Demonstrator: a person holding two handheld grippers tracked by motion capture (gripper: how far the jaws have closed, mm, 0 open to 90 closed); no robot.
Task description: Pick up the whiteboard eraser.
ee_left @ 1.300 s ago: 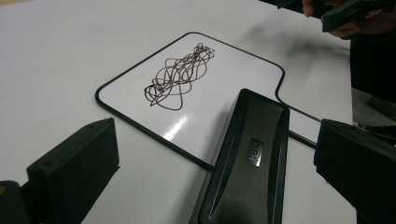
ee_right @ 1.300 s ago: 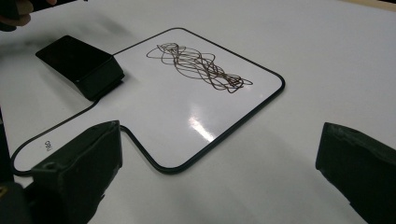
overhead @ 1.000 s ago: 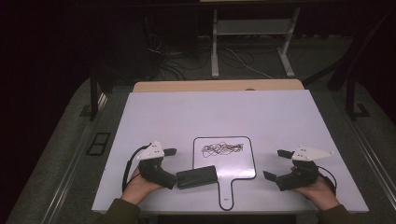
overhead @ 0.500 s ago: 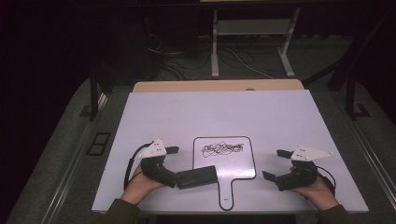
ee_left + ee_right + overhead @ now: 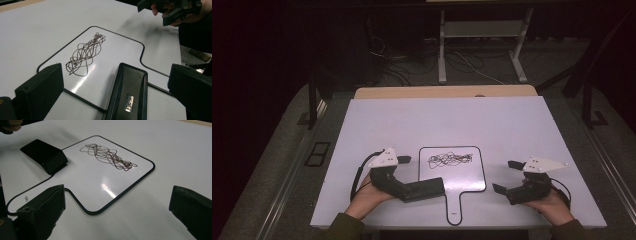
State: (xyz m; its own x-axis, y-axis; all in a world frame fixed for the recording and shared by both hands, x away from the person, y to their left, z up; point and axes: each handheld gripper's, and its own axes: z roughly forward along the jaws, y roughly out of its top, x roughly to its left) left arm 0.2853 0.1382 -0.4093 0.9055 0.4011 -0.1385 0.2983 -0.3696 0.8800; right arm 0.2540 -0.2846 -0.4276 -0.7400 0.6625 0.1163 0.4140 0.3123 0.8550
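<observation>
High view: scribbled whiteboard (image 5: 462, 172) between grippers.

High view above my near side, looking forward-down over whole table (image 5: 512, 120). My gripper cameras low, close; both share scribbled whiteboard (image 5: 117, 50).

My table (image 5: 412, 125): white. Paddle board (image 5: 472, 175): glossy white, black-edged, with a dark brown scribble (image 5: 450, 160). Eraser (image 5: 128, 92): black, silver logo. My gripper jaws: matte black.
</observation>
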